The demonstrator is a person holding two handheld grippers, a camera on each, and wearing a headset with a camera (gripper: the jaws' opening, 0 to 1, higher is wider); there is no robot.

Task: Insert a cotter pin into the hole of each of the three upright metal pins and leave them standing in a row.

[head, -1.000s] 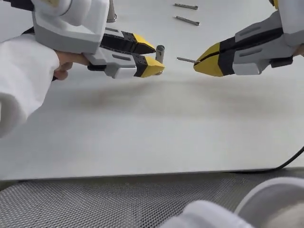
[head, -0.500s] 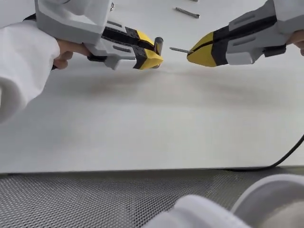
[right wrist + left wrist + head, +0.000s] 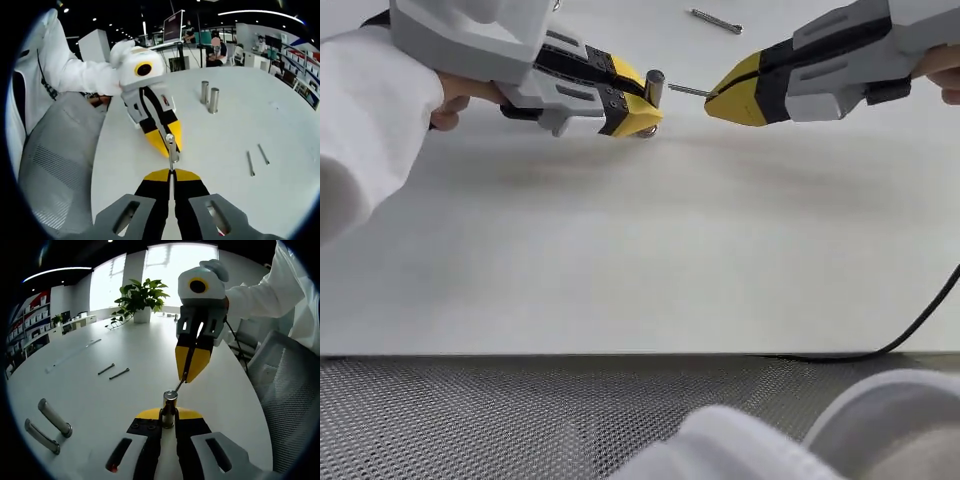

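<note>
Two grips at once: held the upright metal pin (image 3: 170, 407) clamped between the jaws of the left gripper (image 3: 169, 415), foot on the white table (image 3: 640, 250), and pinched a cotter pin (image 3: 688, 90) by its tail in the closed right gripper (image 3: 713, 98), tip level at the pin's head. Could not tell whether already in the hole. Judged the risks thus: with the tip slightly off the hole, likely to skid on the rounded polished steel; with too hard a push, likely to bend so thin a wire, or to twist the short cylinder in the smooth, tapered yellow jaws. Noted two more bright pins (image 3: 214, 100) standing together, well apart, and two spare grey cotter pins (image 3: 250, 163) lying flat on the matte top.
</note>
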